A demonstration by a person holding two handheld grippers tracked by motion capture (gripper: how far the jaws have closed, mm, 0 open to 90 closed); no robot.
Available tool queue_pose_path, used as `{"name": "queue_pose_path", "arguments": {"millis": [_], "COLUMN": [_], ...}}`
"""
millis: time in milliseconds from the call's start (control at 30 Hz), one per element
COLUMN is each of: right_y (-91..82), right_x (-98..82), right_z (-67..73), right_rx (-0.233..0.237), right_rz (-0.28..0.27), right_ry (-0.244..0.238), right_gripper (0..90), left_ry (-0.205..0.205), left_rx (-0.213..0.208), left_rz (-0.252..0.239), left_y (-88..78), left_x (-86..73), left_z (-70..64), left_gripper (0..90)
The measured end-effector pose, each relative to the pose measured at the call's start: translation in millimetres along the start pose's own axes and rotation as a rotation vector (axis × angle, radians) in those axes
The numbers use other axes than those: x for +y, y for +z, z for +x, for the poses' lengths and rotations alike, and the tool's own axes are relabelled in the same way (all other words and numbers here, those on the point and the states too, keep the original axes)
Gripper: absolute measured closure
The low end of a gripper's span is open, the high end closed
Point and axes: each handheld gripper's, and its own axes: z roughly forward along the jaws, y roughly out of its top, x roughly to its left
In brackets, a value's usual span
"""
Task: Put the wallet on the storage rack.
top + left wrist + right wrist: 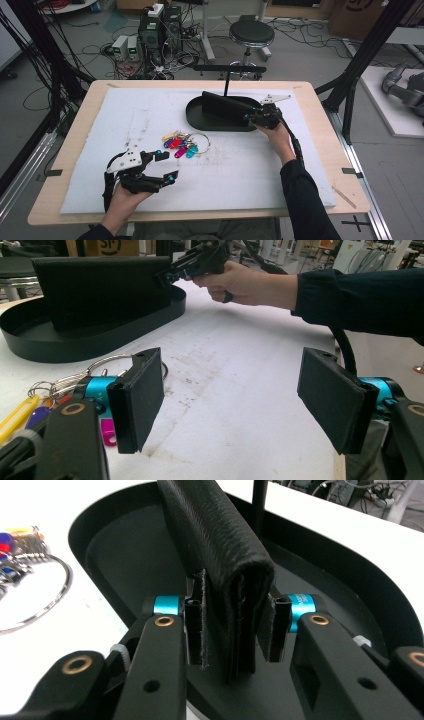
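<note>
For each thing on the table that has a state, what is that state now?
Wallet: folded shut, standing on edge in the tray, between the right gripper's jaws.
Black tray: flat on the table.
Key bunch: lying loose on the table, untouched.
Right gripper: around the wallet; grip unclear.
Left gripper: open, empty.

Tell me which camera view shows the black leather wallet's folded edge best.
The right gripper view: the black leather wallet stands close up between the right gripper fingers, its layers visible. The high view shows it small in the black oval tray; the left gripper view shows its flat side.
</note>
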Motion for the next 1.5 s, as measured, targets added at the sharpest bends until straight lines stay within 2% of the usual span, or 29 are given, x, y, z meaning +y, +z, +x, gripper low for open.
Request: {"name": "queue_pose_path", "arguments": {"millis": [67, 200, 267, 367, 600, 833, 867, 967, 1000, 1033, 1100, 1133, 1167, 1200, 1300, 1333, 1400, 1433, 1500], "right_y": [-0.1, -1.6, -3.6, -7.7, -27.5, -57.9, -57.9, -80.6, -80.6, -92.8, -104.6, -104.6, -115.6, -115.6, -129.6, -138.0, -145.8, -149.4, -156.4], "right_x": [-0.8, 1.3, 1.8, 2.7, 3.3, -1.6, -1.6, -6.3, -6.3, -9.6, -14.0, -14.0, -19.2, -19.2, -27.1, -31.5, -36.2, -38.9, -45.3], "right_z": [0.0, 2.2, 2.4, 2.1, 1.7, 0.8, 0.8, 3.8, 3.8, 7.4, 12.1, 12.1, 17.5, 17.5, 24.8, 29.5, 33.6, 35.1, 38.0], "right_rx": [-0.004, -0.048, -0.055, -0.082, -0.093, -0.109, -0.109, -0.106, -0.106, -0.100, -0.107, -0.107, -0.109, -0.109, -0.107, -0.112, -0.119, -0.127, -0.139], "right_rz": [-0.001, 0.001, 0.000, 0.003, -0.027, -0.047, -0.047, -0.070, -0.070, -0.090, -0.114, -0.114, -0.134, -0.134, -0.157, -0.166, -0.173, -0.176, -0.187], "right_ry": [0.008, 0.004, 0.011, 0.027, 0.049, 0.051, 0.051, 0.059, 0.059, 0.067, 0.062, 0.062, 0.066, 0.066, 0.071, 0.070, 0.070, 0.070, 0.082], "right_gripper": [70.1, 60.3, 57.6, 49.2, 43.2, 40.4, 40.4, 38.6, 38.6, 38.1, 37.7, 37.7, 37.6, 37.6, 36.9, 36.1, 34.9, 34.3, 32.9], "left_ry": [0.001, 0.003, 0.003, 0.005, 0.005, 0.004, 0.004, 0.011, 0.011, 0.010, 0.018, 0.018, 0.015, 0.015, 0.025, 0.031, 0.042, 0.056, 0.059], "left_rx": [-0.001, -0.003, -0.003, -0.002, 0.003, 0.019, 0.019, 0.036, 0.036, 0.046, 0.064, 0.064, 0.067, 0.067, 0.082, 0.090, 0.105, 0.129, 0.140], "left_rz": [0.001, 0.003, 0.004, 0.005, 0.004, 0.002, 0.002, 0.010, 0.010, 0.010, 0.020, 0.020, 0.017, 0.017, 0.020, 0.025, 0.032, 0.041, 0.042], "left_y": [0.4, 1.1, 1.4, 2.1, 4.3, 7.4, 7.4, 10.0, 10.0, 11.0, 12.8, 12.8, 13.7, 13.7, 15.3, 15.6, 16.1, 16.2, 15.9], "left_x": [0.0, 0.0, 0.0, 0.3, 1.4, 3.4, 3.4, 4.8, 4.8, 5.2, 6.8, 6.8, 7.6, 7.6, 9.3, 9.9, 10.6, 11.2, 11.3], "left_z": [0.0, -0.2, 0.0, 0.7, 3.4, 8.2, 8.2, 12.0, 12.0, 12.6, 15.6, 15.6, 17.6, 17.6, 20.2, 20.8, 21.9, 23.2, 23.7], "left_gripper": [26.6, 26.6, 26.6, 26.6, 26.6, 26.6, 26.6, 26.6, 26.6, 26.6, 26.6, 26.6, 26.6, 26.6, 26.6, 26.6, 26.6, 26.6, 26.6]}}
